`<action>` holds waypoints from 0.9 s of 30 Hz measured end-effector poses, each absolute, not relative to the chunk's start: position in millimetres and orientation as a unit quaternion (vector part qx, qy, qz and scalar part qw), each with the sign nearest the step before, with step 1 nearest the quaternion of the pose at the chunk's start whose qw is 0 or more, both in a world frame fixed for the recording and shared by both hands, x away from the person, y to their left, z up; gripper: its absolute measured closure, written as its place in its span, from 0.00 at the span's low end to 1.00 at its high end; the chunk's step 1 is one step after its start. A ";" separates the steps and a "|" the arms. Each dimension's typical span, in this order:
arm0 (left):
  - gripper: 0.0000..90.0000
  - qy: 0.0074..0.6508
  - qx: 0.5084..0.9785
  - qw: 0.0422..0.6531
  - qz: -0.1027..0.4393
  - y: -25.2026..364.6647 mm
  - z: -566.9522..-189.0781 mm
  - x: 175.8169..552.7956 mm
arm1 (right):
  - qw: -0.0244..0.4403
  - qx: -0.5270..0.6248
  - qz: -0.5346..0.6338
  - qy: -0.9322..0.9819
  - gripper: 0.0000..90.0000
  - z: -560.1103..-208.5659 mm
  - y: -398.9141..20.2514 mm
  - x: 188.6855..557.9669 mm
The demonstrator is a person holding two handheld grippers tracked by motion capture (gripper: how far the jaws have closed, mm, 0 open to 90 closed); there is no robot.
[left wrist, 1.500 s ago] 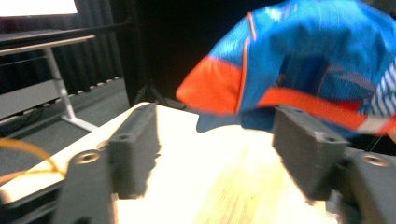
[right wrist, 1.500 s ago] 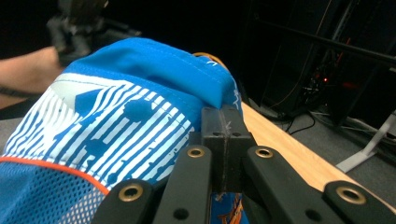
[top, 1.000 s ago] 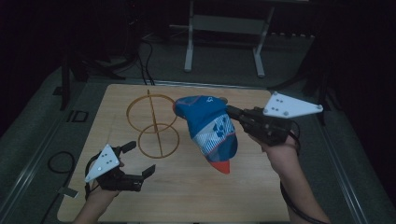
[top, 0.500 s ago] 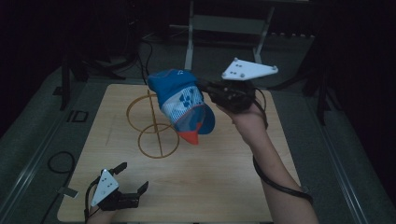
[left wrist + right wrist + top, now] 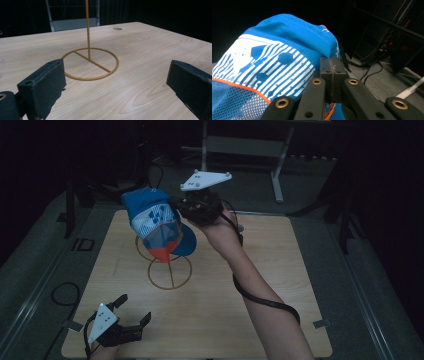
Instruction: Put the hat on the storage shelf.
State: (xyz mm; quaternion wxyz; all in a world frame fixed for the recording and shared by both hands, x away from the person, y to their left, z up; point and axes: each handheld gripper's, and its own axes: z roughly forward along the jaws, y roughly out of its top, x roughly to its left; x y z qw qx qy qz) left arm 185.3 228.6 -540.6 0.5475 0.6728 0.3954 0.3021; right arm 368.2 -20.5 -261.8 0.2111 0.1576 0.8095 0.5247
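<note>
- Near left corner of the wooden table (image 5: 280, 270) — the left gripper (image 5: 131, 314) sits low over the bare wood, jaws spread wide with nothing between them.
- Mid-table, left of centre: a gold wire stand (image 5: 170, 270), ring base flat on the wood, thin post upright.
- Above the stand's far side — the blue cap (image 5: 155, 222) hangs in the air, orange-edged mesh facing near.
- The right gripper (image 5: 179, 206), far of centre, is clenched on the cap's fabric.
</note>
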 end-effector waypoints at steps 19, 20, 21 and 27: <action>0.03 0.399 0.668 0.553 0.297 231.9 -541.6 185.4 | 0.189 0.174 0.487 0.834 1.00 -304.0 -1.9 388.1; 0.03 0.399 0.668 0.553 0.298 232.0 -541.5 185.3 | 0.189 0.175 0.486 0.835 1.00 -306.0 -2.4 388.6; 0.03 0.399 0.667 0.554 0.298 231.8 -541.5 185.1 | 0.187 0.178 0.484 0.836 1.00 -308.1 -2.9 389.0; 0.03 0.401 0.666 0.556 0.295 232.3 -541.8 185.5 | 0.179 0.181 0.469 0.846 1.00 -323.5 -2.7 393.5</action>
